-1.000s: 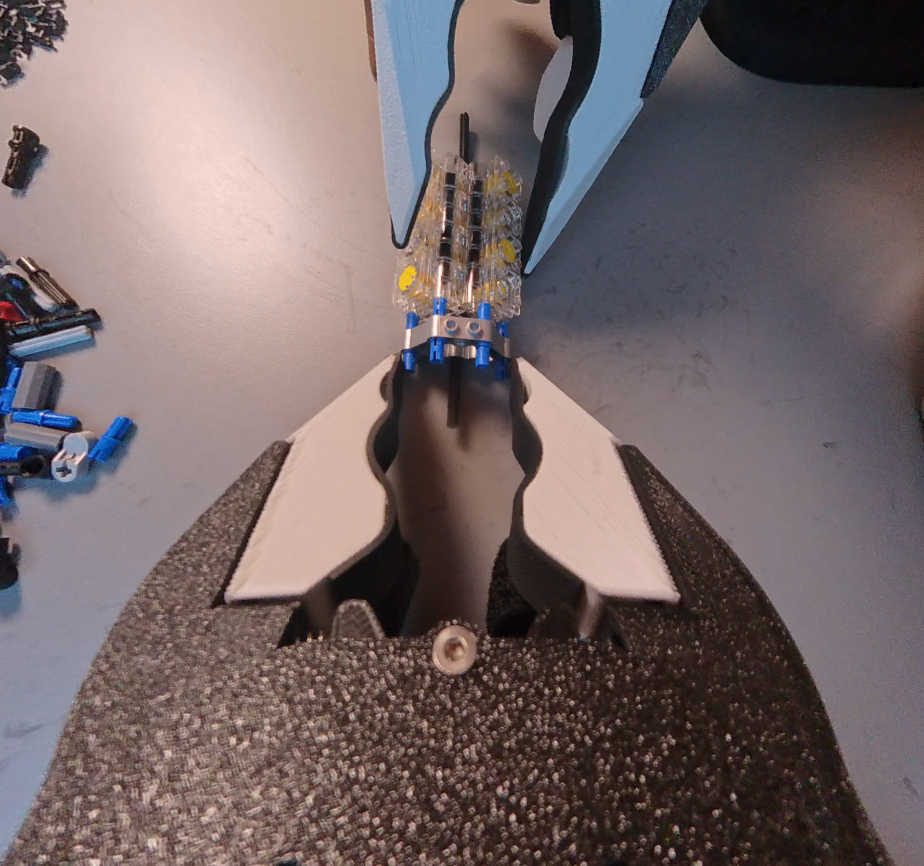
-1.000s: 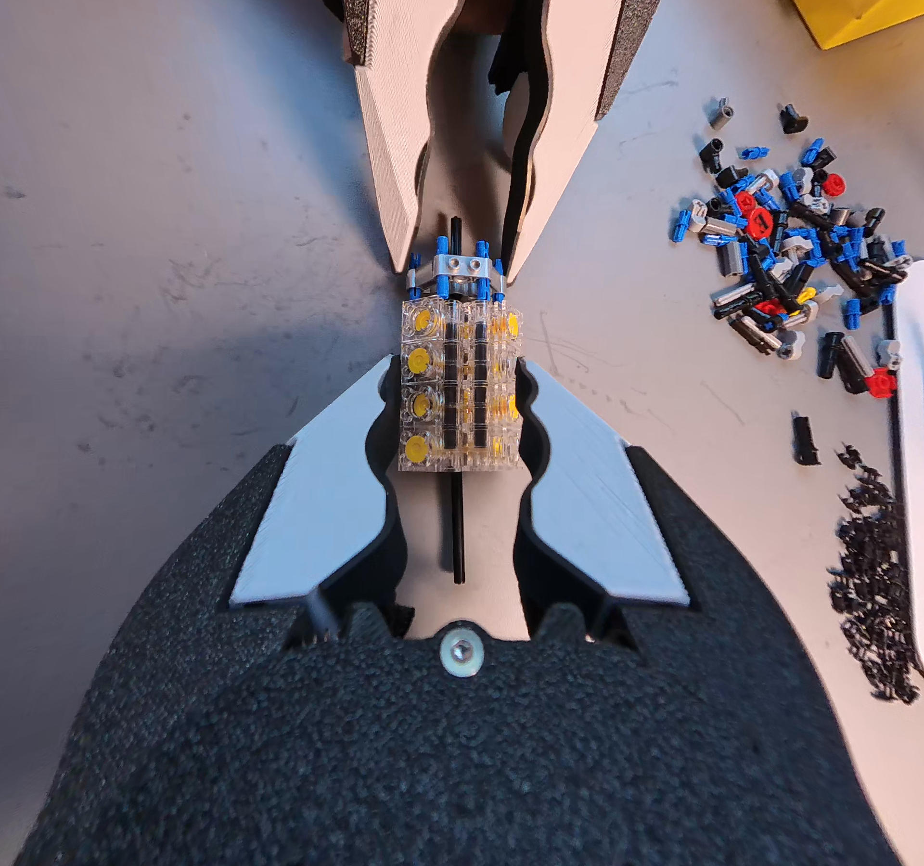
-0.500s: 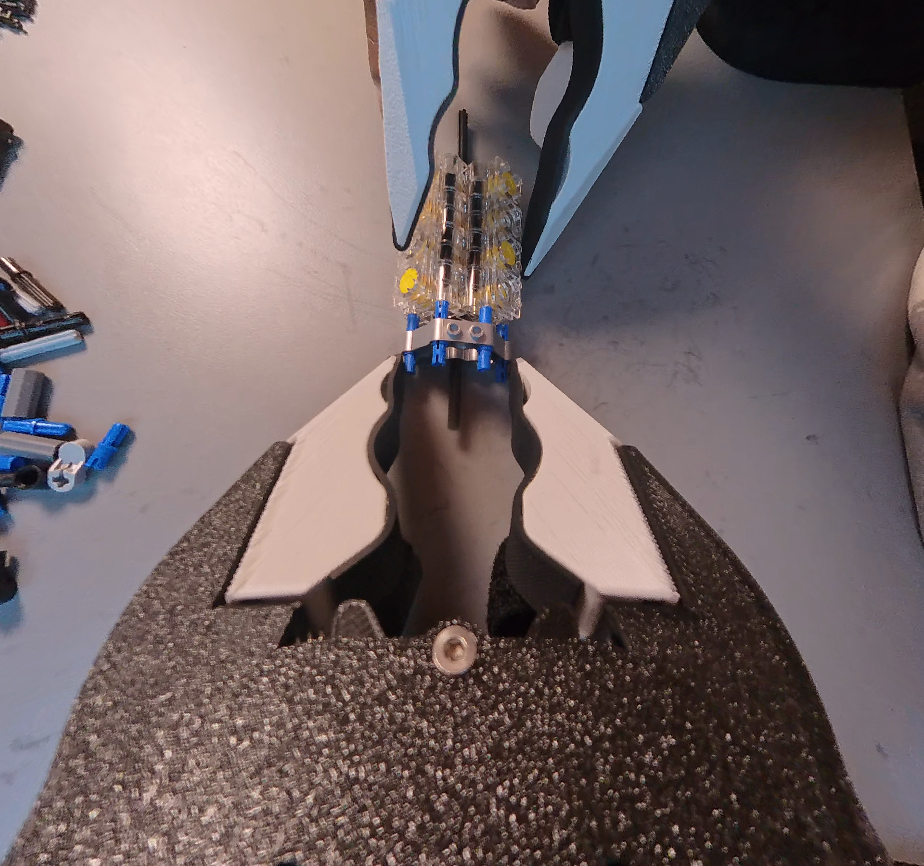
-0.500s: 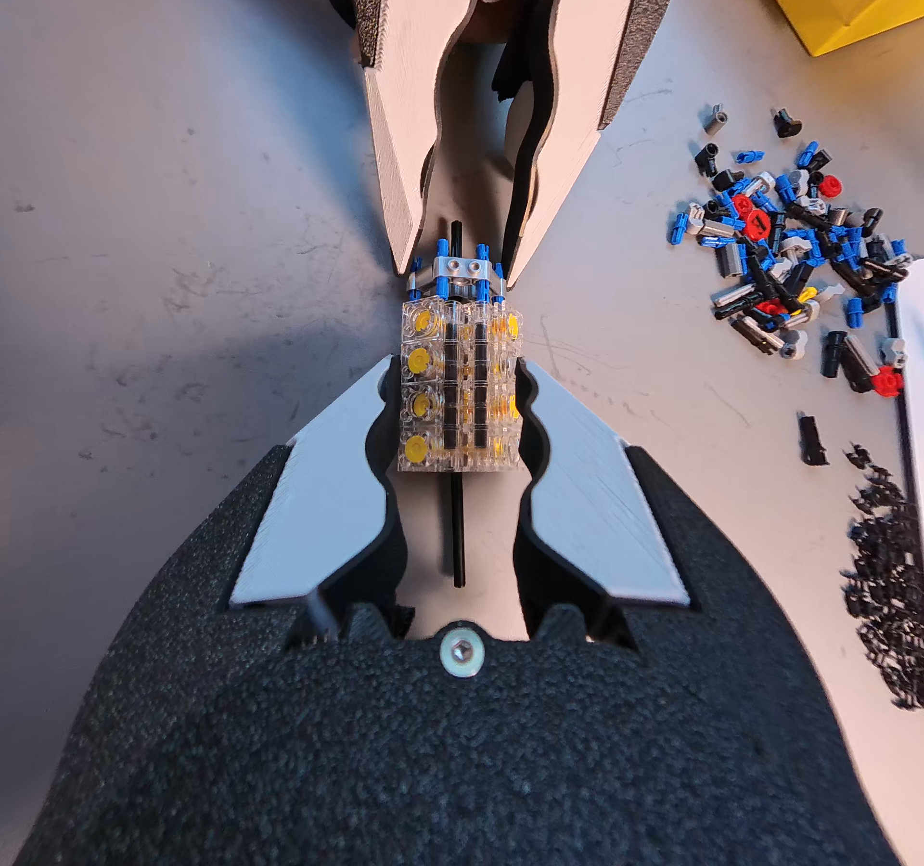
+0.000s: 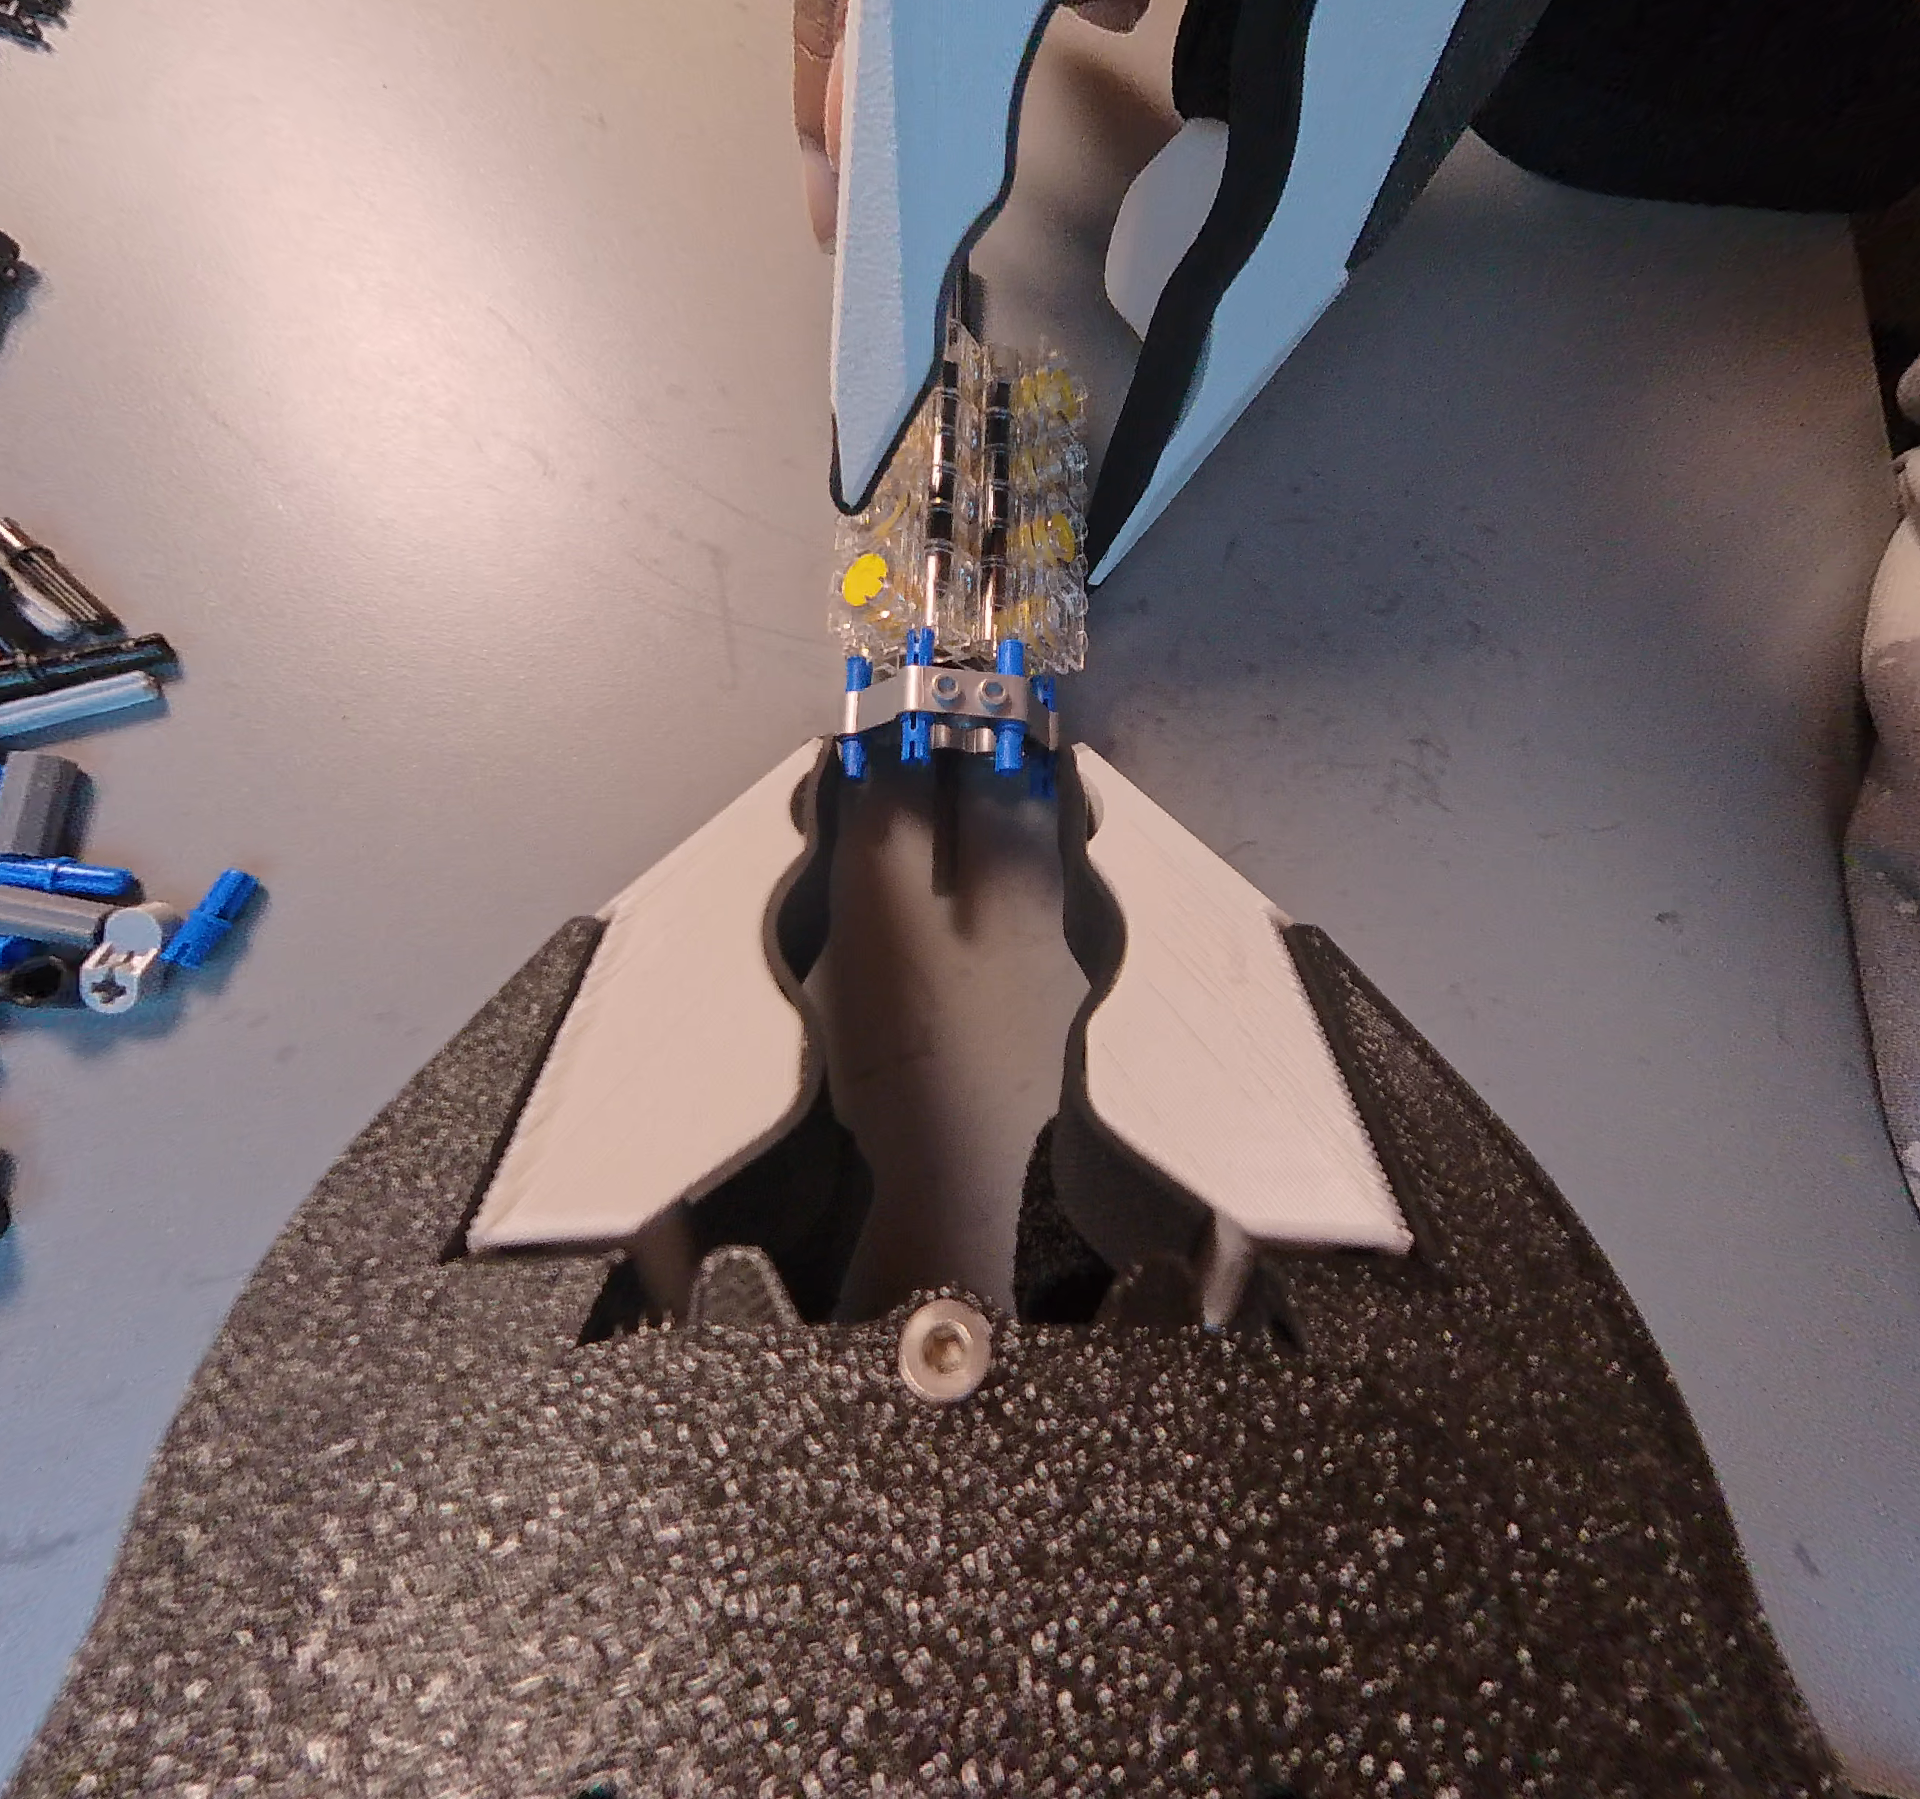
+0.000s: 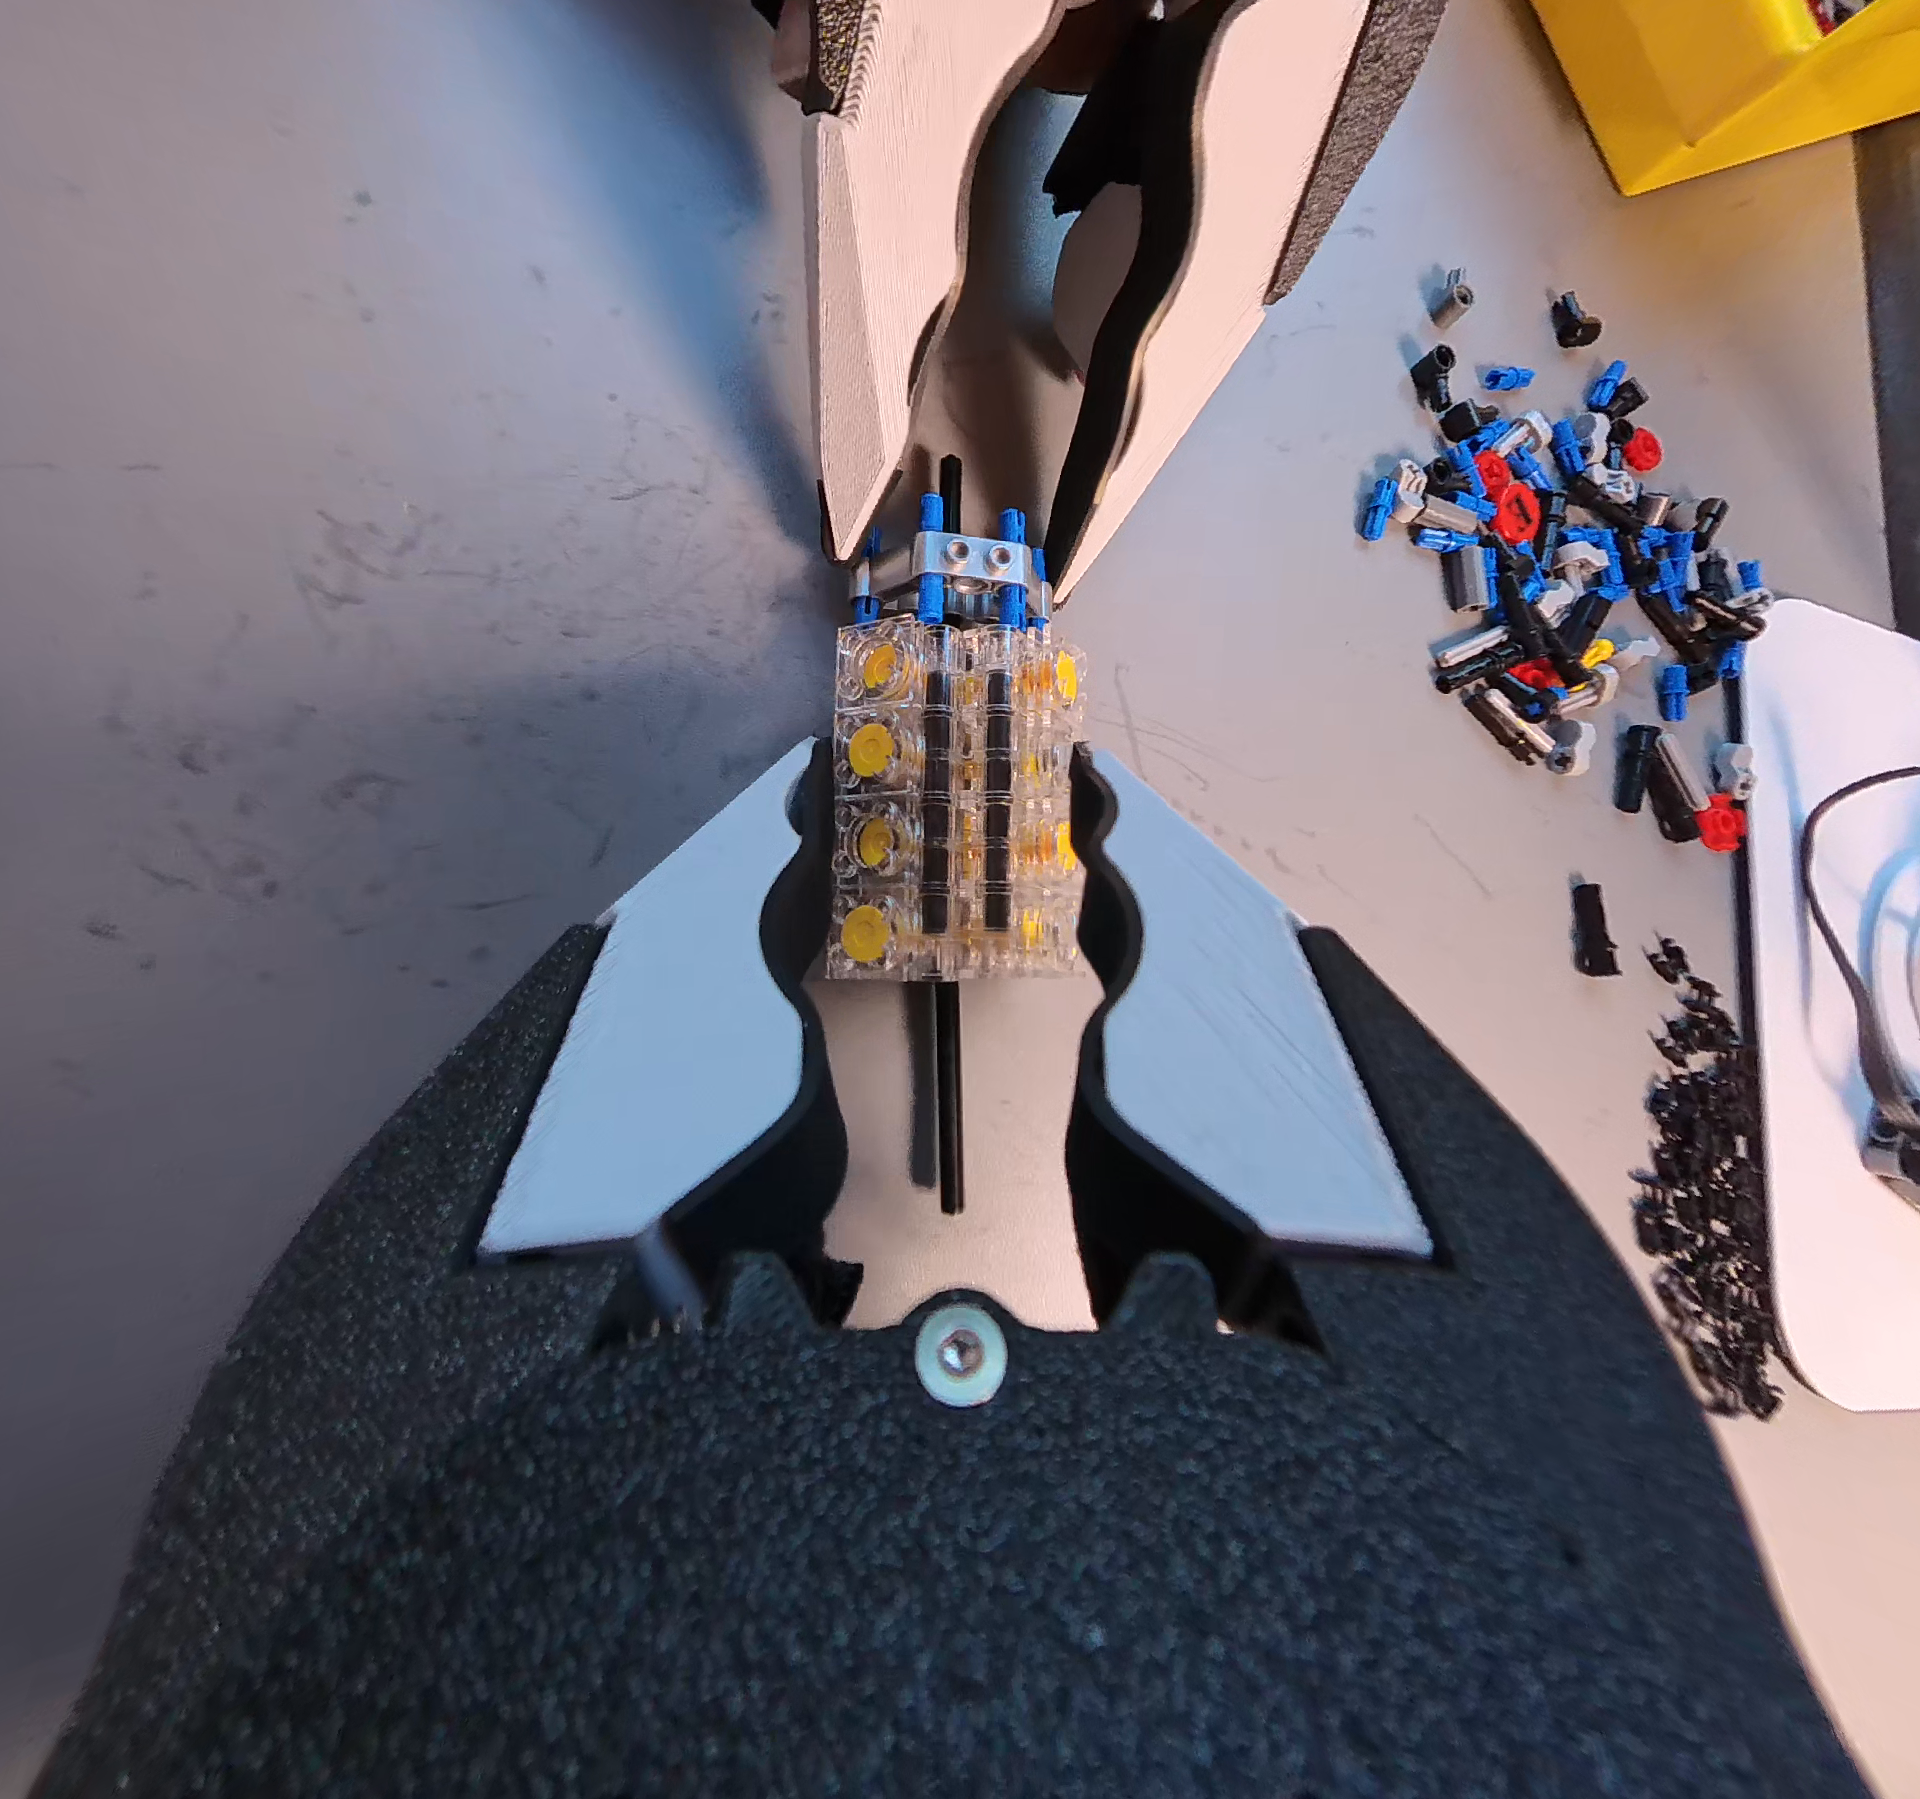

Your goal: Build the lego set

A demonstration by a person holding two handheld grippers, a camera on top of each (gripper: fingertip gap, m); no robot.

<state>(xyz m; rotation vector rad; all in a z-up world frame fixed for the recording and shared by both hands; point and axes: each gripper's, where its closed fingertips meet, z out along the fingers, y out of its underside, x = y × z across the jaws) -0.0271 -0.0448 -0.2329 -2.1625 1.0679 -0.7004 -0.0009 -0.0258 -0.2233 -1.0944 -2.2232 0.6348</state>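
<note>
A block of clear bricks with yellow round studs and black axles [image 6: 956,804] has a grey beam with blue pins [image 6: 961,560] at one end. A thin black axle [image 6: 948,1105] sticks out of both ends. My right gripper [image 6: 951,762] is shut on the clear block's sides. My left gripper [image 5: 951,773] faces it and is closed on the grey beam with blue pins [image 5: 956,695]. The two grippers hold the assembly between them just above the grey table [image 6: 364,502]. The right gripper [image 5: 977,539] shows at the top of the left wrist view, and the left gripper [image 6: 951,575] at the top of the right wrist view.
A heap of small blue, black, grey and red parts [image 6: 1558,565] lies to the right, with a pile of tiny black pieces [image 6: 1704,1178], a white pad with a cable [image 6: 1849,970] and a yellow bin [image 6: 1714,14]. Loose parts [image 5: 83,918] lie at the left. My hands' fingertips stand some 4 cm from each other.
Both grippers and the assembly have drifted a little over the table, and the yellow bin shows more. Both grips are unchanged.
</note>
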